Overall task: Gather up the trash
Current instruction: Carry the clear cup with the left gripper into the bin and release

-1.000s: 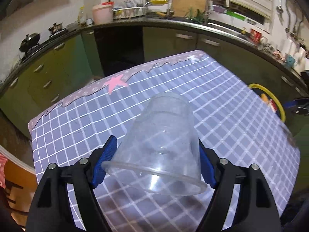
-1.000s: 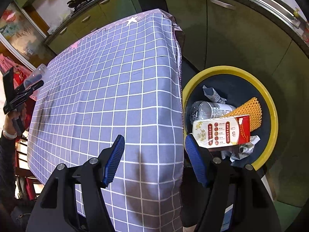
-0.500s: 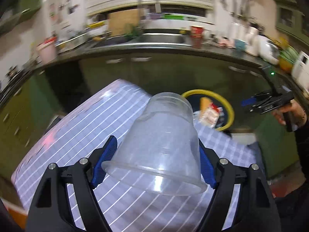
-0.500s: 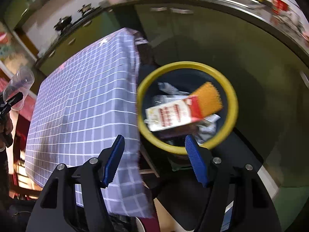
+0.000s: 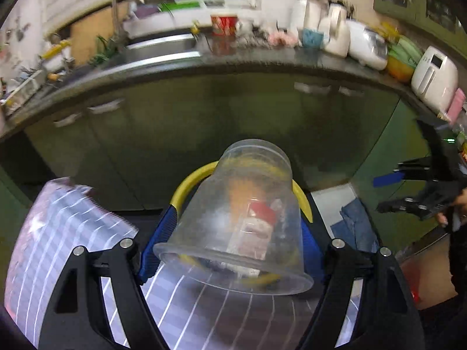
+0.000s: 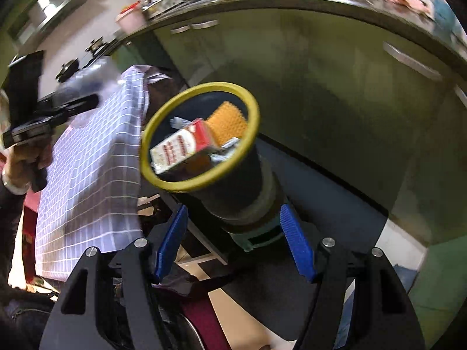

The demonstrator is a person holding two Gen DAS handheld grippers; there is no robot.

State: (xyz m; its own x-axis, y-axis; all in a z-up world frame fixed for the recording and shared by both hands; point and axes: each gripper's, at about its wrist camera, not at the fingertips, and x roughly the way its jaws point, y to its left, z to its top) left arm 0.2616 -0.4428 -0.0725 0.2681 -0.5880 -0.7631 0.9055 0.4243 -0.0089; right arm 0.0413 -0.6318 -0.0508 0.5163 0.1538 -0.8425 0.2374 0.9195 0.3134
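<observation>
My left gripper (image 5: pixel 233 242) is shut on a clear plastic cup (image 5: pixel 239 218), held rim toward the camera over the table's near edge. Behind it stands the yellow-rimmed black trash bin (image 5: pixel 186 186). In the right wrist view the bin (image 6: pixel 251 108) stands beside the table and holds a red-and-white carton (image 6: pixel 184 145), an orange mesh piece (image 6: pixel 229 121) and crumpled paper. My right gripper (image 6: pixel 235 245) is open and empty, low beside the bin. The left gripper with the cup (image 6: pixel 78 87) shows blurred at the left. The right gripper (image 5: pixel 420 192) shows at the right in the left wrist view.
A table with a purple checked cloth (image 6: pixel 96 157) stands left of the bin. Green cabinets (image 5: pixel 204 122) under a dark counter with a sink (image 5: pixel 160 46) and appliances run behind. A blue cloth (image 5: pixel 356 221) lies on the floor right of the bin.
My left gripper has swung right with the cup, from over the table to facing the bin. My right gripper has drawn back and down from above the bin to beside it.
</observation>
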